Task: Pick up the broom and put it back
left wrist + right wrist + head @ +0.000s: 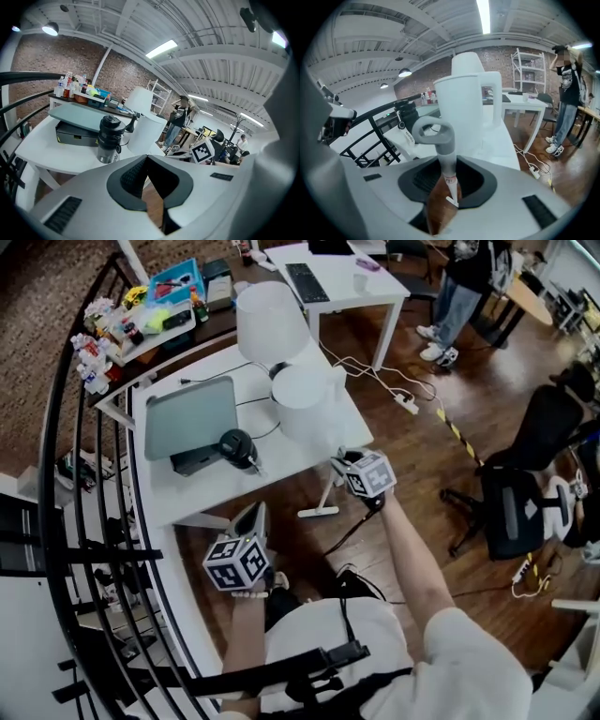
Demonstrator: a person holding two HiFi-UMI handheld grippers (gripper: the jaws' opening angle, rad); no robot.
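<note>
The broom (319, 512) is a short white one; its flat head rests on the wooden floor by the table leg and its shaft leans up to my right gripper (339, 465). In the right gripper view the grey looped handle (433, 133) sticks up past the jaws, which are shut on the shaft just below it, and the head (451, 200) shows small far beneath. My left gripper (253, 517) hangs lower at the left, by the table's front edge. Its fingertips (146, 157) meet with nothing between them.
The white table (300, 451) ahead carries a black flask (237, 448), a grey-green case (190, 416) and two tall white containers (305, 399). A black railing (84, 521) runs along the left. An office chair (511, 507), floor cables (405, 402) and a standing person (464, 287) are to the right.
</note>
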